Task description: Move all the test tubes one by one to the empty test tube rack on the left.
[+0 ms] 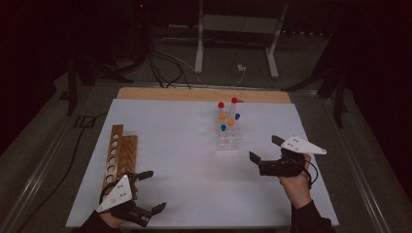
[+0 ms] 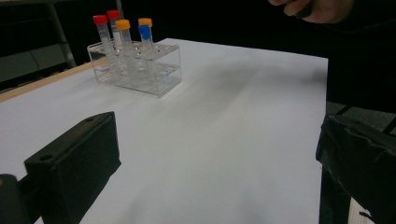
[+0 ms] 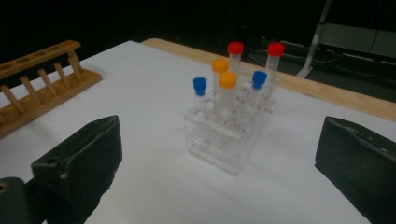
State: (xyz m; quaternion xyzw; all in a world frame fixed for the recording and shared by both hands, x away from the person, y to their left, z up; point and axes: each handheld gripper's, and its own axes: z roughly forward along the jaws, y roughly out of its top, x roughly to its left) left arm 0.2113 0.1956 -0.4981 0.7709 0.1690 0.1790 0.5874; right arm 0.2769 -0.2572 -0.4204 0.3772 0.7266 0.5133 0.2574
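Clear plastic rack [image 1: 228, 138] mid-table, six upright capped tubes [image 3: 227, 93]: two red, two orange, two blue

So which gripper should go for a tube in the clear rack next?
Right, probably. The right gripper sits open just beside the clear rack, its jaws facing the capped tubes. The left gripper is open too, but lies by the wooden rack, farther off.

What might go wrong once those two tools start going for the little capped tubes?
1. The tubes stand close together in the clear rack, so the wide-open right tool might bump a neighbour of the one it grabs.
2. The rack looks light; pulling a tube could lift or tip it.
3. The wooden rack lies right beside the left tool, which could knock it.
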